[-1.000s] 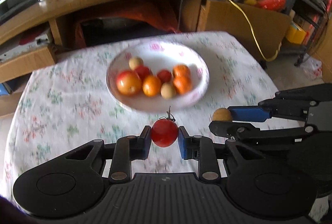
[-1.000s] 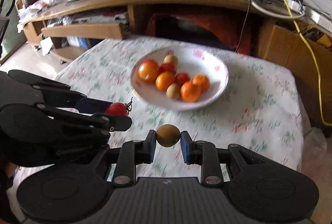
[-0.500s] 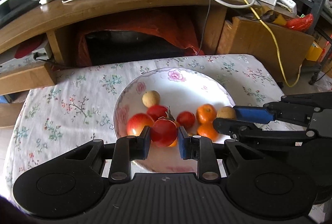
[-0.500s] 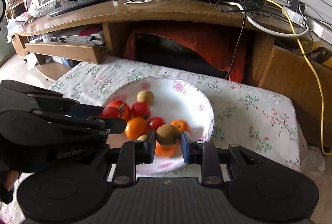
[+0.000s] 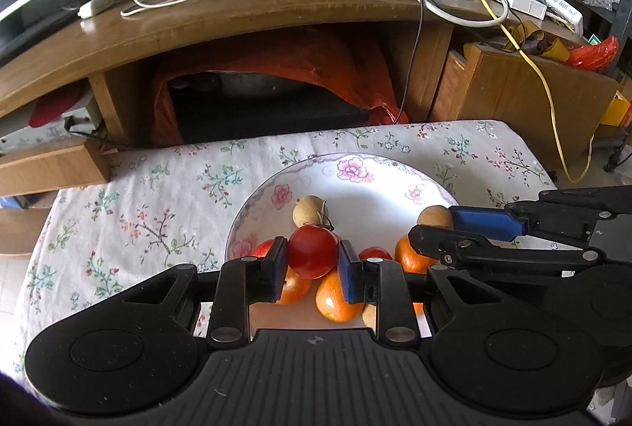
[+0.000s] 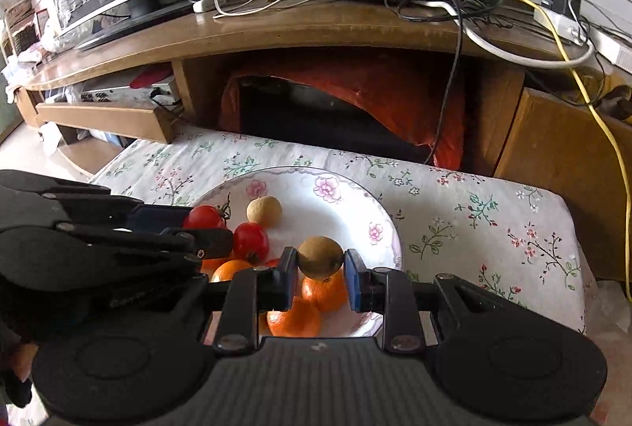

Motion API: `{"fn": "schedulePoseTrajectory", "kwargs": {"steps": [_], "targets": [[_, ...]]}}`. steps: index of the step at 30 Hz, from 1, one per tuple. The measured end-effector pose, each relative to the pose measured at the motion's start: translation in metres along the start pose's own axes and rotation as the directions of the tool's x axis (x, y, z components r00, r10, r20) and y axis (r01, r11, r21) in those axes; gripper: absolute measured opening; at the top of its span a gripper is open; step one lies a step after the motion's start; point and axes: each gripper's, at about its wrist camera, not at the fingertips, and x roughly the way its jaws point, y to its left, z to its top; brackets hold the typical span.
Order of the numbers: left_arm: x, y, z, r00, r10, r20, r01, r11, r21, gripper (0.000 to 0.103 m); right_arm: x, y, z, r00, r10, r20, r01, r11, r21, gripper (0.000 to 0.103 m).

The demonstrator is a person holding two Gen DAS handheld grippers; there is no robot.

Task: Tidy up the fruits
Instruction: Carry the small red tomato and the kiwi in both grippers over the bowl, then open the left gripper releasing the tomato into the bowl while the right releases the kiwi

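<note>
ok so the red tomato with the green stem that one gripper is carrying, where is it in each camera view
Left wrist view: red tomato sits low centre, clamped in the left gripper, above the plate.
Right wrist view: the same tomato is left of centre, at the tip of the left gripper coming in from the left edge.
Shared landmark: the floral plate with the lone tan fruit.
</note>
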Motion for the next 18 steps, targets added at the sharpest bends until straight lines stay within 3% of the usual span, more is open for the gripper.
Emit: {"fn": "schedulePoseTrajectory", "kwargs": {"steps": [10, 18], "targets": [[0.008, 0.002, 0.007, 1.0, -0.012, 0.005, 0.012, 1.0, -0.003, 0.034, 0.009, -0.011, 0.002, 1.0, 0.016, 0.009, -0.016, 0.999, 0.033, 0.029], [0.008, 0.007, 0.009, 0.999, -0.047, 0.006, 0.047, 0.998, -0.048, 0.042, 0.012, -0.015, 0.001, 0.999, 0.031, 0.004, -0.032, 0.998, 0.056, 0.029]]}}
